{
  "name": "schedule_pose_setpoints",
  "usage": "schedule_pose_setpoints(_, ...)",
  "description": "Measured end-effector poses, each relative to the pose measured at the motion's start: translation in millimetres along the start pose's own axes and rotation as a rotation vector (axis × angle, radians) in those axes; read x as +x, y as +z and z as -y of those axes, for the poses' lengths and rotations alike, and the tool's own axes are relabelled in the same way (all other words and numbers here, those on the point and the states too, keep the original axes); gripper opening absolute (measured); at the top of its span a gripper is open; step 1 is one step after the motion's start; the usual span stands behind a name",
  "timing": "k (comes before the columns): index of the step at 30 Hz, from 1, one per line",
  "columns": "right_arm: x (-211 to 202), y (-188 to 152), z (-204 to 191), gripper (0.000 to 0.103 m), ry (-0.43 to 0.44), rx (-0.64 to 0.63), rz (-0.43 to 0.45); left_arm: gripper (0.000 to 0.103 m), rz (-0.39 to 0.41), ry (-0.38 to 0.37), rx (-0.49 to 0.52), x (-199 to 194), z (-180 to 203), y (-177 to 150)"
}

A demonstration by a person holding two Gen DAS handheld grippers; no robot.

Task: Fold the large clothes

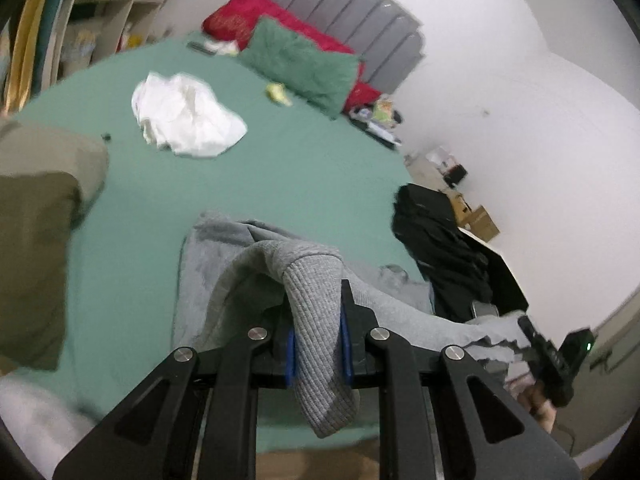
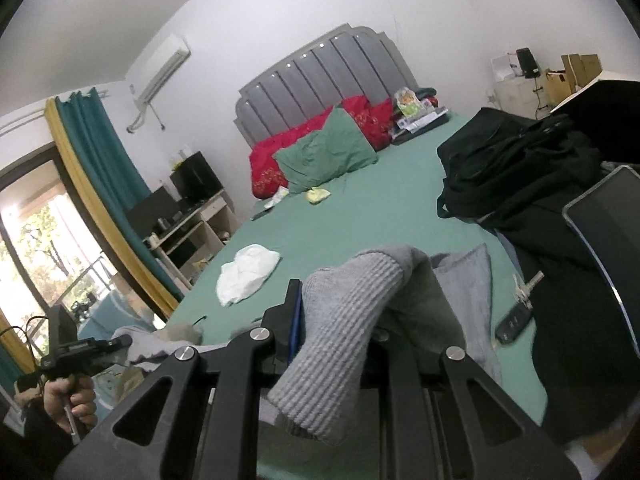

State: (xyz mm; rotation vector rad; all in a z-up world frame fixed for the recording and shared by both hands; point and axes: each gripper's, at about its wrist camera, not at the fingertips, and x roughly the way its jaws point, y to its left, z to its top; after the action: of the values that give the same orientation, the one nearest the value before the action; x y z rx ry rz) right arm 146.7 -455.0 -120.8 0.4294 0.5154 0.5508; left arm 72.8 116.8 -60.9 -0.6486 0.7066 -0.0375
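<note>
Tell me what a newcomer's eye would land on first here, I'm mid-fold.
First, the grey sweater: each ribbed cuff is pinched in a gripper, left gripper and right gripper, at the near edge of the green bed. Next, the crumpled white garment mid-bed, and the black bag on its right side.

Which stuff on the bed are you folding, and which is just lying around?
For the job:
- grey sweater
- left tongs, shut on a ribbed cuff
- right tongs, shut on the other cuff

Just lying about:
- white cloth
- green pillow
- black bag
- keys
</note>
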Motion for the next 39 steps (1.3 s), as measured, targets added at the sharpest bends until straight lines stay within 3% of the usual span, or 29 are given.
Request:
schedule_pose_setpoints(7, 97, 24, 45, 0.018, -0.080, 0.063, -0.075, 0.019, -0.072, 0.011, -0.050, 99, -15, 52)
schedule_pose_setpoints(12, 172, 27, 83, 0.022, -0.136, 0.097, -0.177, 0.026, -0.153, 0.096, -0.101, 173, -50, 78)
schedule_pose_setpoints(15, 219, 16, 108, 0.029, -0.204, 0.098, -0.239, 0.043, -0.245, 0.109, -0.110, 222, -81, 80)
schedule_pose_setpoints(18, 262, 2, 134, 0.034, -0.264, 0.133, -0.360, 0.054, -0.230, 0.137, -0.136, 232, -104, 77)
schedule_pose_setpoints(19, 265, 2, 134, 0.034, -0.259, 0.119, -0.361, 0.058, -0.201, 0.134, -0.138, 226, -107, 77)
schedule_pose_setpoints(20, 264, 6, 131, 0.035, -0.262, 0.097, -0.356, 0.069, -0.154, 0.145, -0.136, 214, -107, 78)
schedule_pose_setpoints(22, 253, 14, 120, 0.043, -0.251, 0.048, -0.332, 0.076, -0.076, 0.180, -0.128, 189, -106, 79)
schedule_pose_setpoints(24, 233, 22, 108, 0.061, -0.237, 0.001, -0.284, 0.076, -0.032, 0.190, -0.111, 170, -105, 78)
schedule_pose_setpoints(27, 206, 31, 93, 0.100, -0.212, -0.052, -0.220, 0.077, -0.021, 0.211, -0.042, 151, -96, 75)
schedule_pose_setpoints(30, 180, 47, 80, 0.103, -0.269, -0.097, -0.107, 0.077, -0.056, 0.228, 0.080, 146, -79, 63)
schedule_pose_setpoints(32, 168, 54, 83, 0.103, -0.279, -0.058, -0.086, 0.077, -0.106, 0.237, 0.163, 154, -68, 54)
schedule_pose_setpoints(34, 168, 49, 90, 0.103, -0.264, -0.017, -0.166, 0.077, -0.188, 0.272, 0.254, 173, -60, 40)
schedule_pose_setpoints(36, 181, 34, 90, 0.103, -0.279, -0.028, -0.251, 0.077, -0.252, 0.326, 0.285, 187, -62, 27)
schedule_pose_setpoints(39, 200, -9, 95, 0.103, -0.358, -0.094, -0.398, 0.077, -0.312, 0.503, 0.260, 205, -86, 14)
